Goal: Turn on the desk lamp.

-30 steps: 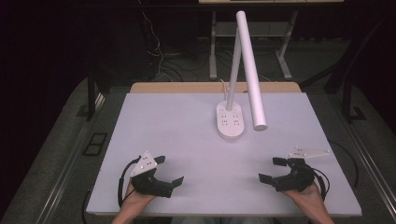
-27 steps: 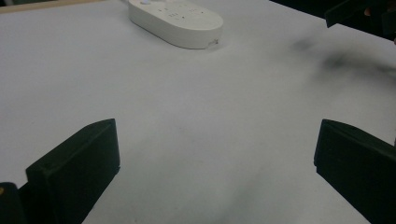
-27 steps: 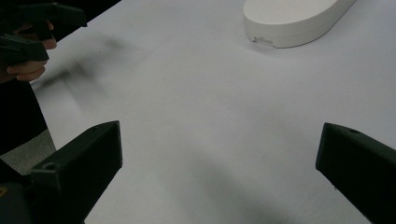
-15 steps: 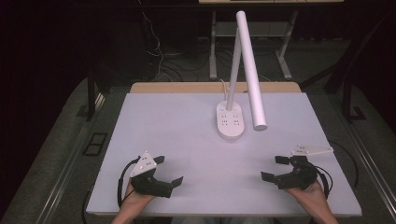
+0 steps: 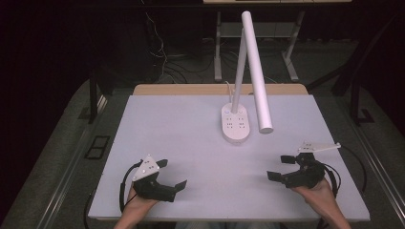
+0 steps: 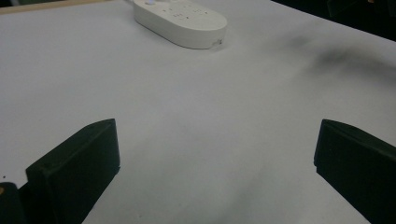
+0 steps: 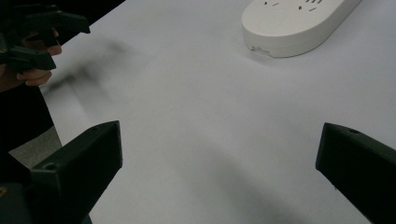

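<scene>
A white desk lamp stands at the table's far middle, with an oval base (image 5: 236,125) and a long tube head (image 5: 257,76) slanting over it. My left gripper (image 5: 173,174) rests near the front left edge, open and holding nothing. My right gripper (image 5: 278,168) rests near the front right, also open and holding nothing. In the left gripper view, the open gripper (image 6: 215,135) faces the lamp base (image 6: 180,21) across bare table. In the right gripper view, the open gripper (image 7: 219,140) points at the base (image 7: 299,23), with the left gripper (image 7: 37,35) farther off.
The white tabletop (image 5: 181,129) has a wooden strip (image 5: 191,89) along its far edge. Cables (image 5: 165,62) and metal stand legs (image 5: 291,57) lie on the dark floor behind it. Cables trail from both grippers at the front edge.
Both grippers have stayed almost in place, the right one edging slightly away from the front edge. Their jaws remain open.
</scene>
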